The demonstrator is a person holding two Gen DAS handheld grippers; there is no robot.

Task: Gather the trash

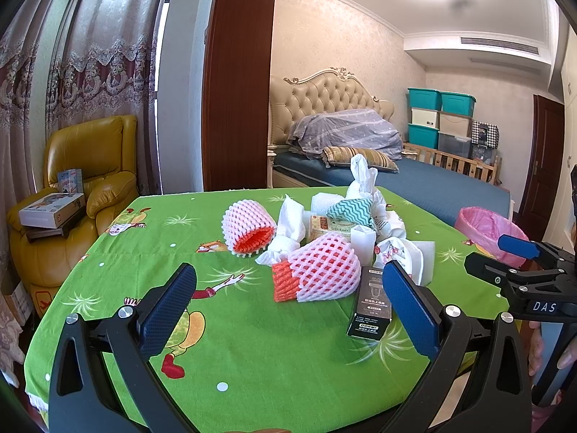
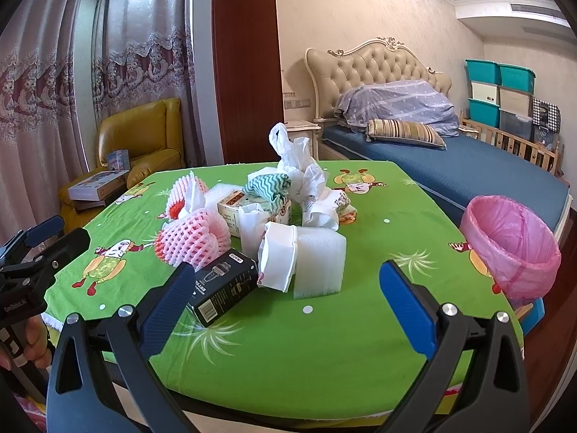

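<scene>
Trash sits heaped on the green tablecloth (image 2: 324,353) ahead of both our grippers, and we judge all of it light and easy to crush. Largest is the pink-lined bin (image 2: 512,249), off to the right of our right gripper (image 2: 288,310), at the table's edge. Next, the foam fruit nets: one pink net (image 1: 321,270) lies just ahead of our left gripper (image 1: 288,310), between its spread fingers; it looks soft and springy, so we would pinch it across the middle. The white foam block (image 2: 319,263) ahead of the right gripper should squash a little and hold well. The black carton (image 2: 223,288), touching the right gripper's left finger in that view, looks stiff but smooth; we would take it across its narrow faces. Crumpled tissue (image 1: 288,231) farther ahead is limp: grab a bunch. Both grippers stand wide open, holding nothing.
</scene>
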